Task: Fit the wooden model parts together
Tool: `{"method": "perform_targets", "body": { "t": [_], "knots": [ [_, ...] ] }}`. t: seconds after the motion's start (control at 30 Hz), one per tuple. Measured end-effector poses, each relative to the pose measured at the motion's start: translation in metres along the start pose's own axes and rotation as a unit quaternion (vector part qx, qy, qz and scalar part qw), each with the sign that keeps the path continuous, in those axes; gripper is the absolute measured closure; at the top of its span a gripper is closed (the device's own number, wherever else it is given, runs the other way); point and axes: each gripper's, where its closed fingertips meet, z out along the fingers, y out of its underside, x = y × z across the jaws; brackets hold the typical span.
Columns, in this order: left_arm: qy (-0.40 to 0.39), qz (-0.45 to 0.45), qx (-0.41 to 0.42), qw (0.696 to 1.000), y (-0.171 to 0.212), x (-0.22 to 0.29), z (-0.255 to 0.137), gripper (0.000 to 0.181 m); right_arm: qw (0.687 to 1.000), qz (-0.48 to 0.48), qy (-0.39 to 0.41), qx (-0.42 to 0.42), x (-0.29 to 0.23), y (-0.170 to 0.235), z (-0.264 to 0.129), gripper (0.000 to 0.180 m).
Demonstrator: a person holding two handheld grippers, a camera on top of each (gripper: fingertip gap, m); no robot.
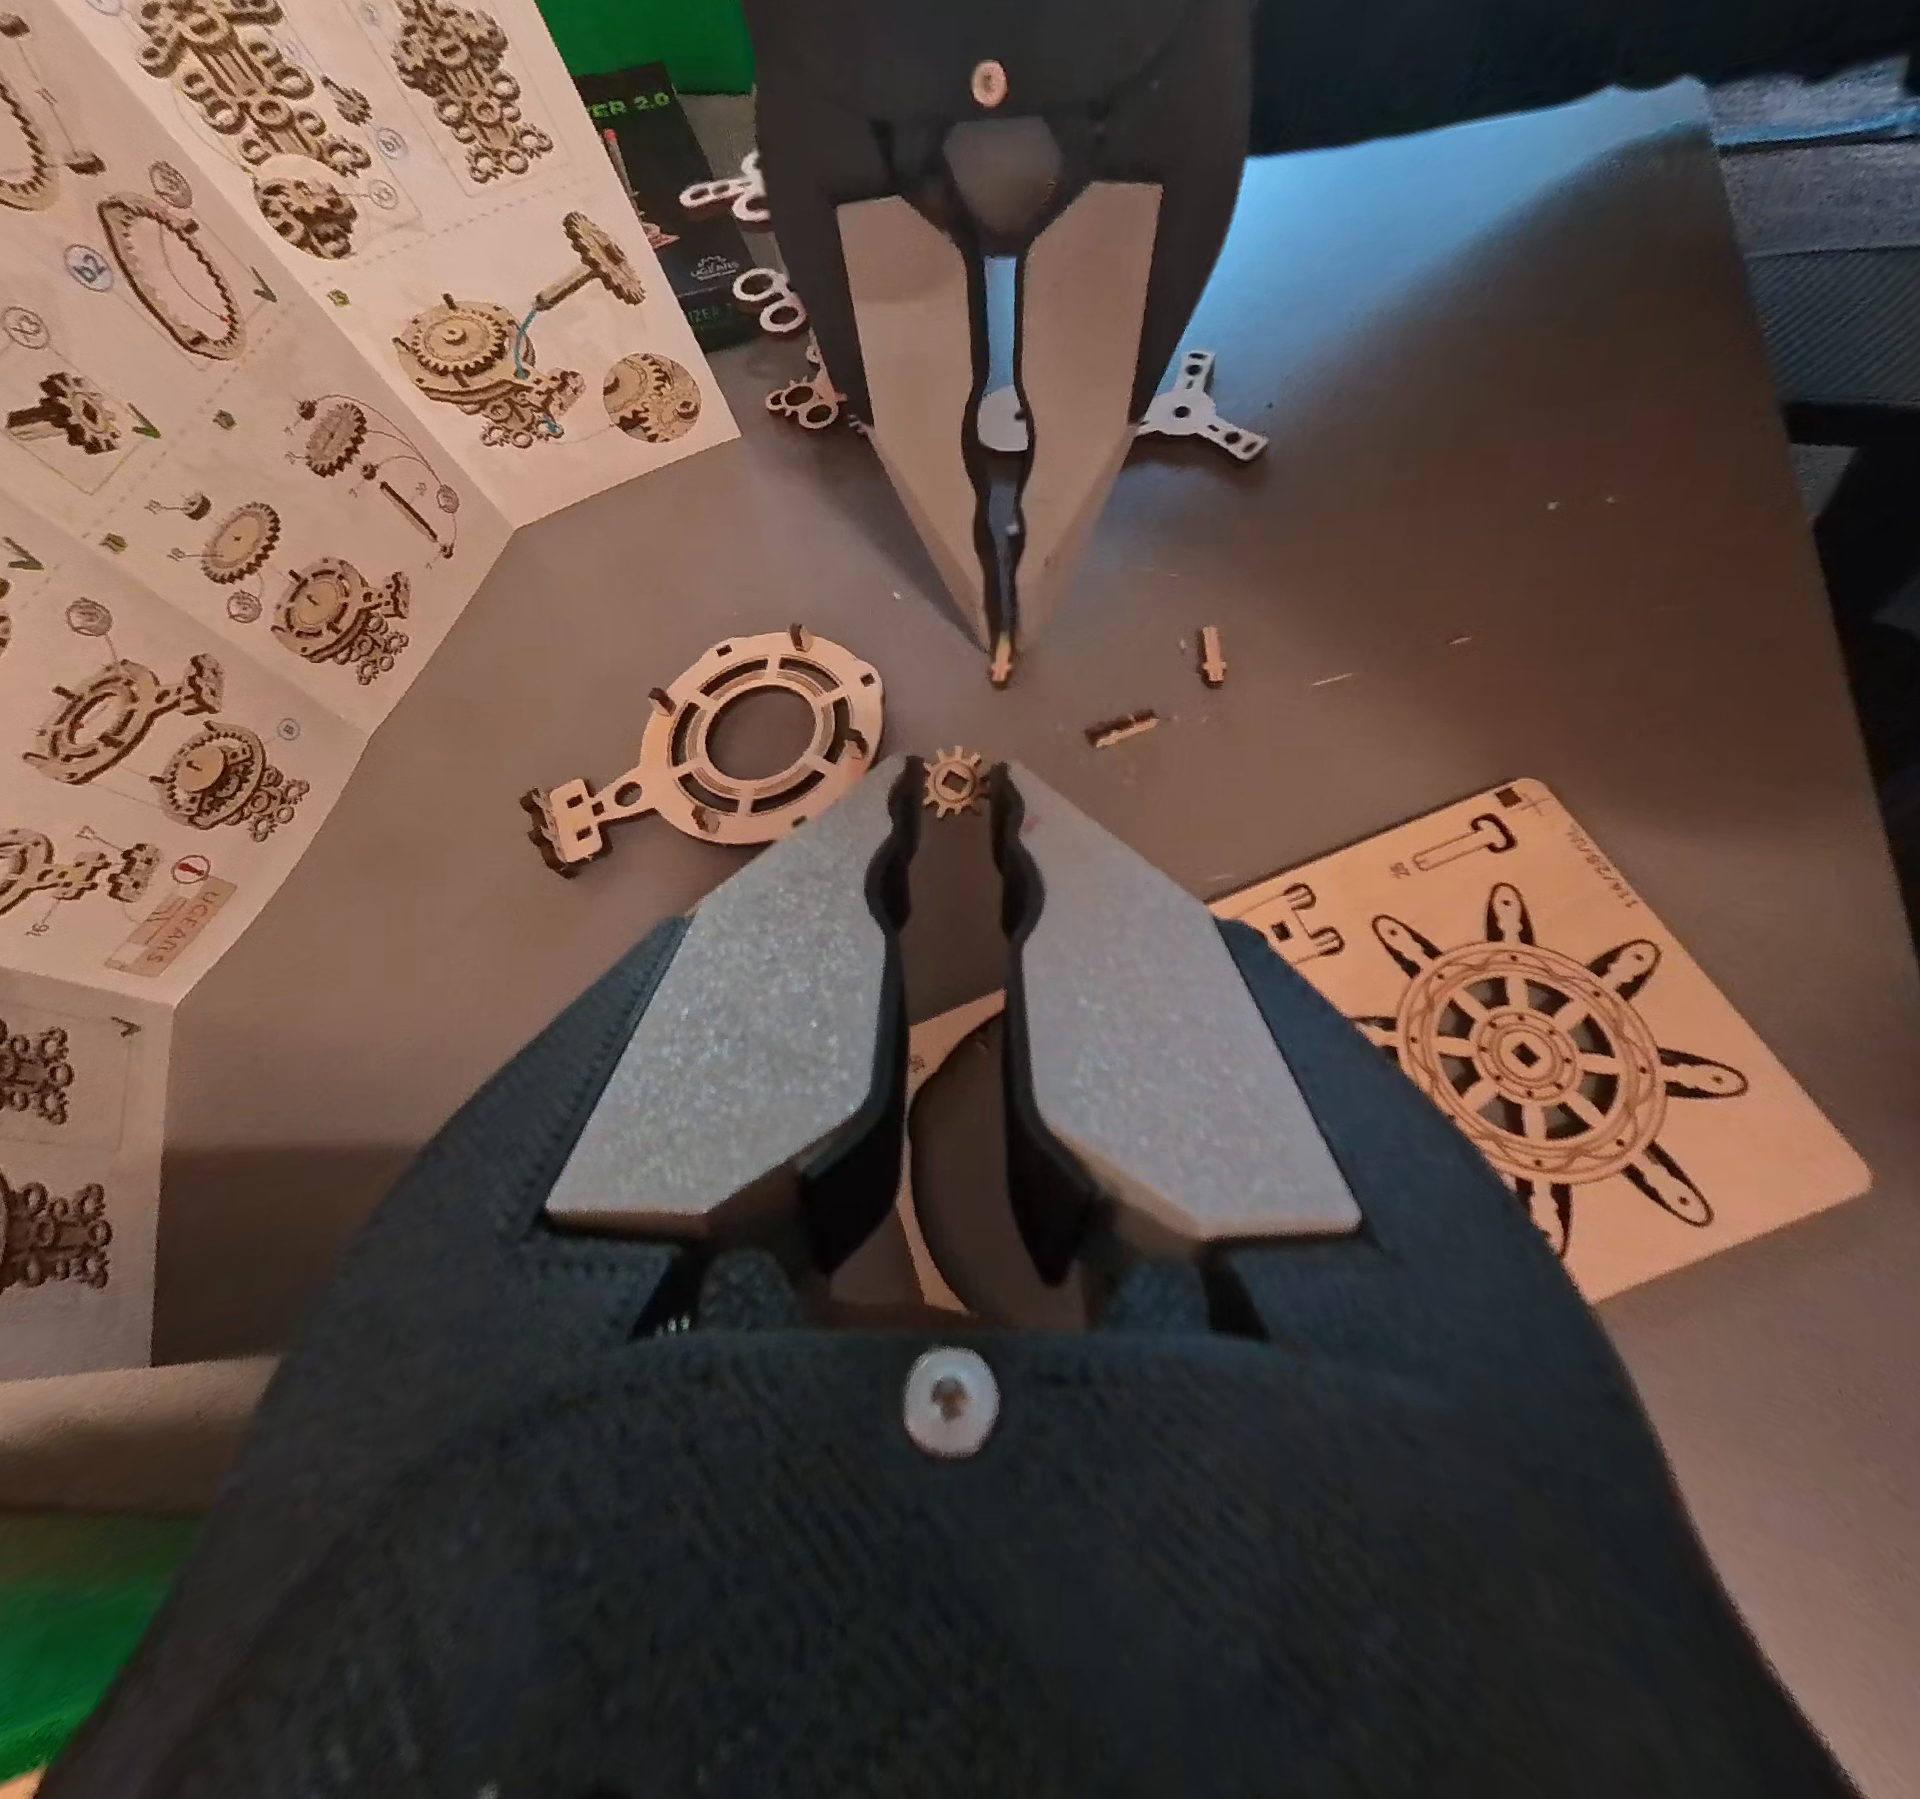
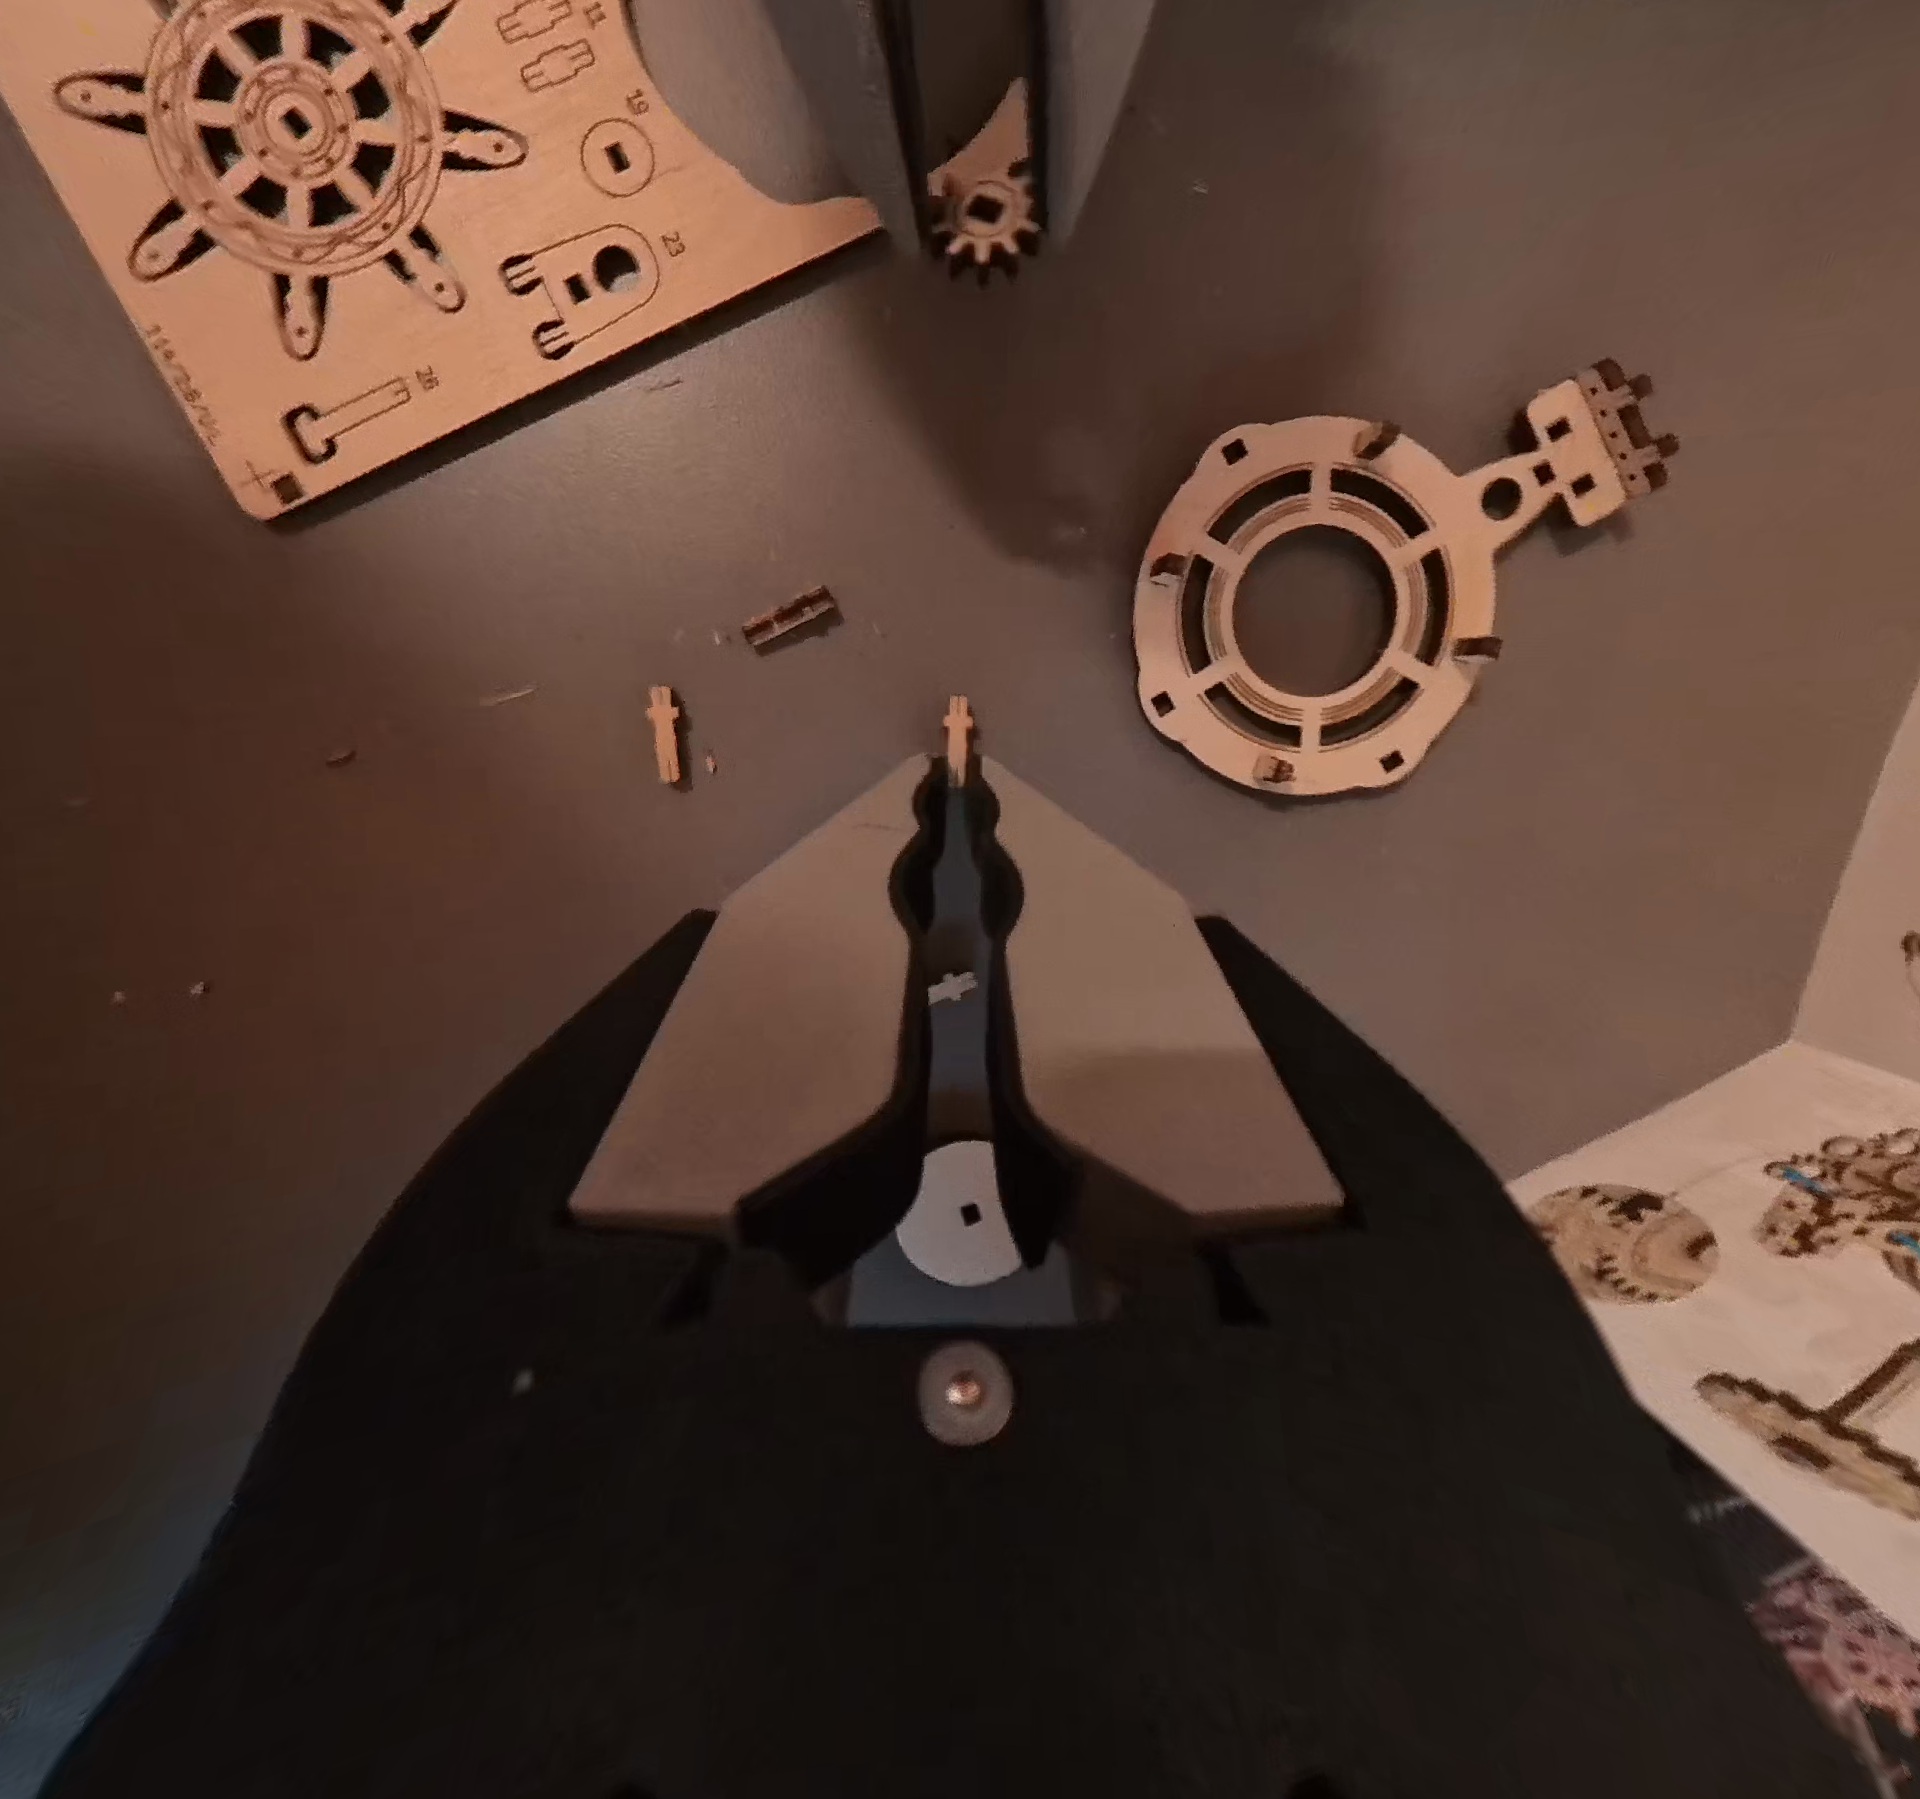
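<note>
My left gripper (image 1: 954, 785) is shut on a small wooden gear (image 1: 952, 783), held flat between its tips just above the grey table. In the right wrist view the gear (image 2: 982, 230) shows at the top, between that gripper's fingers (image 2: 914, 139). My right gripper (image 2: 958, 770) is shut on a tiny wooden peg (image 2: 958, 726) that sticks out past its tips. In the left wrist view this peg (image 1: 1001, 656) points down at the table, a short way beyond the gear. A round wooden ring frame with a handle (image 1: 764, 741) (image 2: 1314, 606) lies beside both grippers.
A wooden sheet with a ship's-wheel cut-out (image 1: 1527, 1032) (image 2: 312, 180) lies flat. Two loose pegs (image 2: 665, 731) (image 2: 790, 617) lie on the table (image 2: 520, 918). A folded instruction sheet (image 1: 260, 399) stands at the left. A dark box (image 1: 675, 211) and small parts (image 1: 1205, 409) lie farther back. Tip to tip, the grippers are about 8 centimetres apart.
</note>
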Motion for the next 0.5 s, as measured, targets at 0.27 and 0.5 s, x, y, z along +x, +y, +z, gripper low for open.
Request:
{"method": "perform_targets", "body": {
  "t": [0.27,0.5],
  "knots": [
    [-0.019,0.058,0.092,0.994,-0.03,0.003,-0.015,0.172,0.973,0.073,0.069,0.21,0.005,-0.053,-0.033,0.18],
    [-0.041,0.122,0.163,0.978,-0.051,0.012,-0.03,0.172,0.941,0.051,0.054,0.329,-0.011,-0.084,-0.065,0.18]
  ]
}}
